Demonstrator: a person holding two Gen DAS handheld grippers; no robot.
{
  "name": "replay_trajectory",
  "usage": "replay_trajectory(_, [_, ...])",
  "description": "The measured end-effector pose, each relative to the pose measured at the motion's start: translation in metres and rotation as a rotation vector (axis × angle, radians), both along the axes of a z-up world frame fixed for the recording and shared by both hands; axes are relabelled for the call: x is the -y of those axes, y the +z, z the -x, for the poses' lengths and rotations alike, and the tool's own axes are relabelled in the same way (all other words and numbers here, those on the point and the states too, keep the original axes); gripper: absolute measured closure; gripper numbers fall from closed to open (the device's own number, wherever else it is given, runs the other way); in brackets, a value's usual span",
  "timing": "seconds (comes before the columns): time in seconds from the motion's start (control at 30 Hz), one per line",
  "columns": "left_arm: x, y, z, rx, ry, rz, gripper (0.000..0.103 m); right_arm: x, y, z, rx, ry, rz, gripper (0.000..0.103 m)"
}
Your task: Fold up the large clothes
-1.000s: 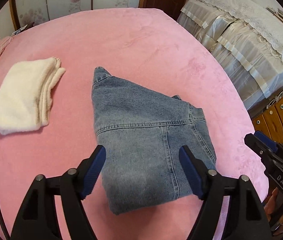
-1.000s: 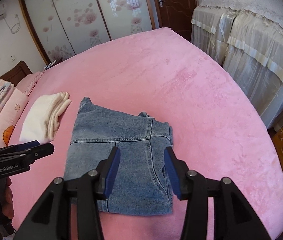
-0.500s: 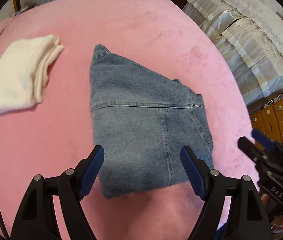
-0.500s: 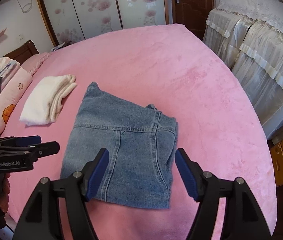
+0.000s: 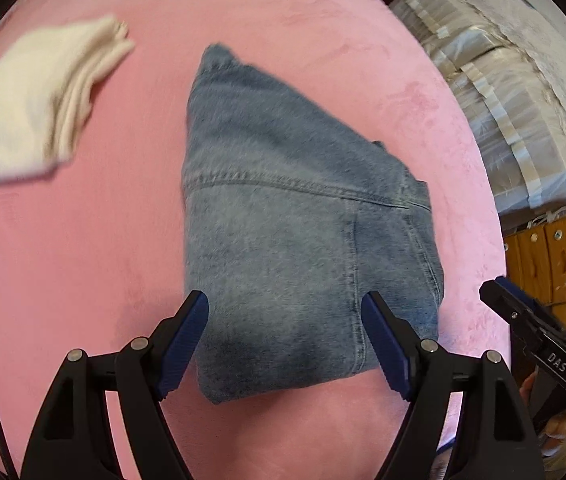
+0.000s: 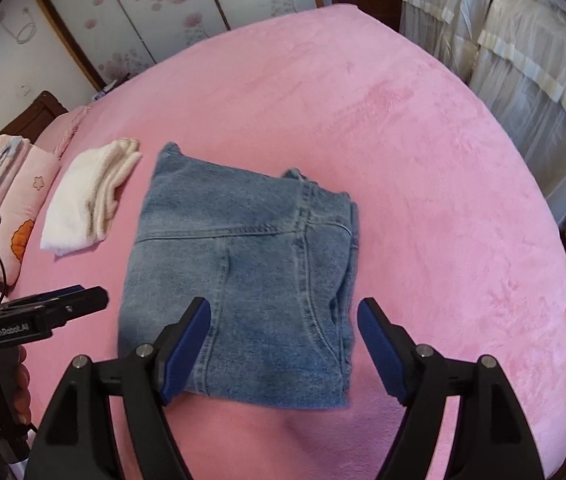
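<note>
Left wrist view: the left gripper hangs over the near end of the folded jeans, its blue-padded fingers standing wide apart with nothing clamped between them. The denim lies flat on the pink bedspread, folded into a thick block whose far corner tapers to a point. The near edge of the block shows between the two fingers, and whether the pads touch the cloth I cannot tell; they do not press on it. A folded cream garment lies on the spread up and to the left of the jeans, well apart from them and blurred. At the right edge the right gripper reaches in from the side, just beside the near right corner of the denim. Beyond the bed stands a covered piece of furniture draped in pale fabric, with a wooden cabinet below it.

Right wrist view: the right gripper has its jaws spread wide, having just been opening, and they frame the near right part of the jeans without clamping it. The denim sits in the middle of the bedspread, seams and a stitched yoke facing up. The cream garment lies to its left, near but not touching. The left gripper enters from the left edge, pointing at the left side of the jeans, a person's hand on its handle. Pillows rest at the far left, and floral sliding doors close the background
</note>
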State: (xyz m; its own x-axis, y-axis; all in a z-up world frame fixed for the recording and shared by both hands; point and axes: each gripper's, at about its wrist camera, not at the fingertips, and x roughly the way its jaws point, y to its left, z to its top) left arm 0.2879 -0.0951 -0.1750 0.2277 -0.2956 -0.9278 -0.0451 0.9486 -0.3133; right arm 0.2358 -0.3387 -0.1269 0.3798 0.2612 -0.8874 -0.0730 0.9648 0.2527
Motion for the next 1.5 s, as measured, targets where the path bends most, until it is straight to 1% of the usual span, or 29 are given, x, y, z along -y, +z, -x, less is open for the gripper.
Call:
replay_trajectory(0.07, [-0.012,-0.014,-0.002,-0.048,0.028,0.066,0.026,0.008,-0.013,-0.005,-0.043,-0.01,-0.014,0.027])
replay_trajectory(0.1, [-0.016,-0.018,-0.003,-0.058,0.037,0.084,0.026,0.009,-0.018,-0.007,-0.06,-0.007,-0.021,0.027])
replay_trajectory(0.13, [-0.018,-0.021,-0.004,-0.064,0.037,0.099,0.025,0.014,-0.026,-0.009,-0.087,-0.008,-0.034,0.027])
replay_trajectory(0.2, [-0.025,-0.03,-0.008,-0.095,0.057,0.116,0.025,0.019,-0.034,-0.011,-0.113,-0.008,-0.061,0.027])
replay_trajectory(0.27, [-0.031,-0.039,-0.012,-0.105,0.063,0.146,0.025,0.024,-0.046,-0.015,-0.15,0.0,-0.106,0.026])
replay_trajectory(0.4, [-0.039,-0.065,-0.026,-0.142,0.058,0.207,0.025,0.032,-0.069,-0.024,-0.21,0.012,-0.192,0.026])
replay_trajectory(0.5, [-0.041,-0.079,-0.034,-0.135,0.046,0.219,0.021,0.038,-0.09,-0.035,-0.251,0.013,-0.243,0.026])
replay_trajectory(0.57, [-0.042,-0.087,-0.038,-0.136,0.038,0.224,0.02,0.042,-0.103,-0.043,-0.27,0.016,-0.267,0.026])
replay_trajectory(0.63, [-0.042,-0.094,-0.042,-0.129,0.028,0.224,0.02,0.045,-0.117,-0.052,-0.291,0.035,-0.316,0.026])
replay_trajectory(0.73, [-0.04,-0.103,-0.048,-0.142,-0.002,0.222,0.02,0.05,-0.138,-0.063,-0.329,0.049,-0.383,0.026])
replay_trajectory(0.83, [-0.035,-0.113,-0.051,-0.152,-0.022,0.214,0.018,0.053,-0.15,-0.07,-0.341,0.071,-0.465,0.026])
replay_trajectory(0.97, [-0.033,-0.128,-0.055,-0.166,-0.037,0.263,0.016,0.048,-0.155,-0.077,-0.322,0.126,-0.54,0.026])
replay_trajectory(1.07, [-0.029,-0.137,-0.057,-0.164,-0.048,0.291,0.015,0.034,-0.158,-0.083,-0.318,0.196,-0.559,0.025])
replay_trajectory(1.17, [-0.027,-0.143,-0.062,-0.159,-0.056,0.322,0.013,0.015,-0.157,-0.089,-0.31,0.269,-0.537,0.025])
replay_trajectory(1.23, [-0.025,-0.146,-0.064,-0.156,-0.062,0.335,0.012,0.006,-0.159,-0.093,-0.303,0.297,-0.542,0.025])
replay_trajectory(1.3, [-0.02,-0.148,-0.067,-0.151,-0.075,0.34,0.01,0.001,-0.162,-0.098,-0.294,0.311,-0.58,0.028])
replay_trajectory(1.33, [-0.019,-0.148,-0.067,-0.151,-0.078,0.34,0.009,0.003,-0.164,-0.101,-0.292,0.31,-0.59,0.032])
replay_trajectory(1.37, [-0.017,-0.149,-0.069,-0.152,-0.078,0.338,0.008,0.002,-0.167,-0.103,-0.292,0.306,-0.6,0.04])
replay_trajectory(1.4, [-0.015,-0.151,-0.07,-0.16,-0.074,0.332,0.008,0.002,-0.169,-0.105,-0.293,0.303,-0.612,0.043])
replay_trajectory(1.47, [-0.012,-0.151,-0.072,-0.173,-0.064,0.322,0.008,0.002,-0.171,-0.105,-0.289,0.3,-0.625,0.054])
replay_trajectory(1.5, [-0.009,-0.151,-0.073,-0.177,-0.058,0.314,0.008,0.001,-0.17,-0.105,-0.285,0.302,-0.626,0.057])
